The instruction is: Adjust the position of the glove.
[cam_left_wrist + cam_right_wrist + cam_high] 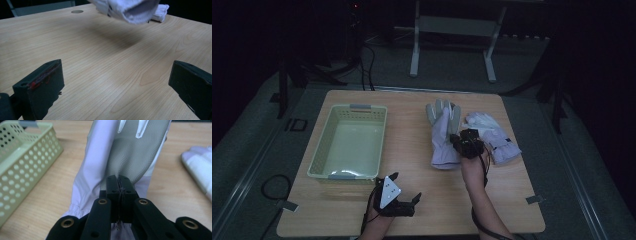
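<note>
Your right gripper (460, 141) has its jaws pinched tight on the cuff end of the grey-palmed work glove (442, 131), which hangs lifted off the wooden table (412, 200), to the right of the basket. Your left gripper (404, 187) sits with jaws spread wide and nothing between them, just below the basket's near right corner. That pale green perforated basket (320, 150) on the table's left side holds nothing. A second white glove (494, 136) lies flat farther right of the basket, just beyond the held glove. Bare tabletop lies between held glove and basket. No readable writing shows.
</note>
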`<state>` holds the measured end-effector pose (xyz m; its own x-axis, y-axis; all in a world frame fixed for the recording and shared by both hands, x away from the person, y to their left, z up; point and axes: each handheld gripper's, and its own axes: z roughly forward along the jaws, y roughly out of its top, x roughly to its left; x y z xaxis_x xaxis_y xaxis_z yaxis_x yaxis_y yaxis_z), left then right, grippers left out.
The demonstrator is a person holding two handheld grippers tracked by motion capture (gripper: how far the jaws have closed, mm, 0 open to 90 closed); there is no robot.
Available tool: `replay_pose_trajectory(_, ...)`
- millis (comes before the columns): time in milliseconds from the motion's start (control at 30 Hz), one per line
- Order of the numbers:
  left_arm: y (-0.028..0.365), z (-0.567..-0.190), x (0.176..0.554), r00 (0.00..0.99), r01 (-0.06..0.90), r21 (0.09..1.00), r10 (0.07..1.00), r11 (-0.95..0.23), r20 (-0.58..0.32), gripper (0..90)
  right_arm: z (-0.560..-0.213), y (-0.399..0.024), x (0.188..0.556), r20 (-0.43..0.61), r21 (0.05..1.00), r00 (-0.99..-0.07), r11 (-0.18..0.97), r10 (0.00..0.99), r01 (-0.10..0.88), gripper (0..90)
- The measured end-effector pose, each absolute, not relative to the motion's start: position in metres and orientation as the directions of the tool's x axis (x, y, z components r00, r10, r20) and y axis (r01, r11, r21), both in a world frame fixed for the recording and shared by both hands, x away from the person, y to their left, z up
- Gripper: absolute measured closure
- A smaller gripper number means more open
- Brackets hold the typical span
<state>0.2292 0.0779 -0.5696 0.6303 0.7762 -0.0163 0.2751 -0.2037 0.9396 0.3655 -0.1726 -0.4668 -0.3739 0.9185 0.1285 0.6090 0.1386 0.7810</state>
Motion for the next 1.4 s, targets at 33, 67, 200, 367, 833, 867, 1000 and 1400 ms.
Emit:
replay_pose_trajectory(33, 0.078, -0.57, 0.229, 0.63, 0.274, 0.94, 0.776, -0.203, -0.016, 0.0, -0.471, -0.172, 0.364, 0.137, 0.776, -0.376, 0.137, 0.917, 0.616, 88.1)
replay_pose_trajectory(67, 0.078, -0.57, 0.229, 0.63, 0.274, 0.94, 0.776, -0.203, -0.016, 0.0, -0.476, -0.17, 0.363, 0.139, 0.771, -0.375, 0.137, 0.916, 0.622, 88.2)
replay_pose_trajectory(200, 0.078, -0.57, 0.229, 0.631, 0.273, 0.94, 0.776, -0.203, -0.016, 0.0, -0.496, -0.167, 0.363, 0.164, 0.744, -0.375, 0.135, 0.913, 0.654, 88.2)
replay_pose_trajectory(367, 0.078, -0.57, 0.229, 0.632, 0.275, 0.94, 0.775, -0.203, -0.018, 0.0, -0.516, -0.164, 0.367, 0.171, 0.709, -0.372, 0.148, 0.912, 0.689, 88.0)
replay_pose_trajectory(833, 0.078, -0.57, 0.229, 0.635, 0.274, 0.939, 0.772, -0.205, -0.016, 0.0, -0.543, -0.162, 0.367, 0.129, 0.687, -0.384, 0.197, 0.914, 0.699, 76.9)
replay_pose_trajectory(867, 0.078, -0.57, 0.229, 0.635, 0.274, 0.939, 0.773, -0.206, -0.016, 0.0, -0.543, -0.161, 0.367, 0.125, 0.686, -0.392, 0.206, 0.911, 0.698, 72.1)
replay_pose_trajectory(1000, 0.078, -0.57, 0.229, 0.637, 0.271, 0.939, 0.771, -0.21, -0.011, 0.0, -0.535, -0.161, 0.366, 0.106, 0.694, -0.403, 0.223, 0.909, 0.685, 60.5)
replay_pose_trajectory(1400, 0.079, -0.57, 0.23, 0.636, 0.279, 0.939, 0.771, -0.202, -0.023, 0.0, -0.504, -0.178, 0.368, 0.099, 0.756, -0.501, 0.263, 0.86, 0.6, 48.2)
